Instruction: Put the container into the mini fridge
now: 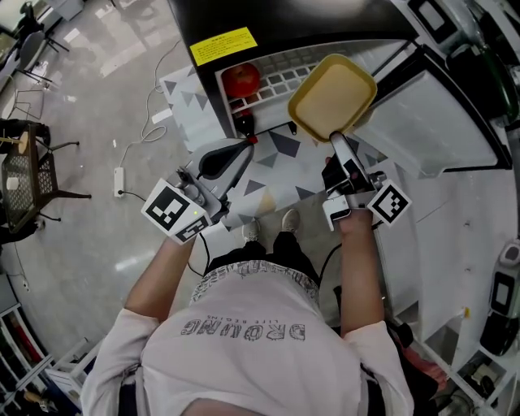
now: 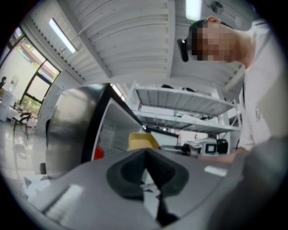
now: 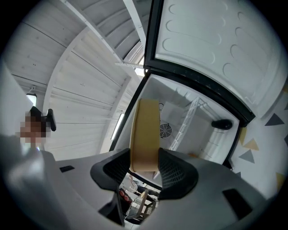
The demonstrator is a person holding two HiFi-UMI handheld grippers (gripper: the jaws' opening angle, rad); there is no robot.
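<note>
Fingers [image 3: 177,173] of the right gripper [image 3: 145,167] clamp one container [image 3: 146,130] (left gripper [image 2: 146,173]: closed, empty) facing one mini fridge [image 1: 309,16].

Lab-like hall: metal shelving [image 2: 180,101], power strip [image 1: 119,180] on floor [image 1: 89,97].

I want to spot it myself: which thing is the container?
Find the open mini fridge at the head view's top. In front of its shelf, the right gripper clamps the container. It is flat and yellow, unlike the round red fruit nearby.
</note>
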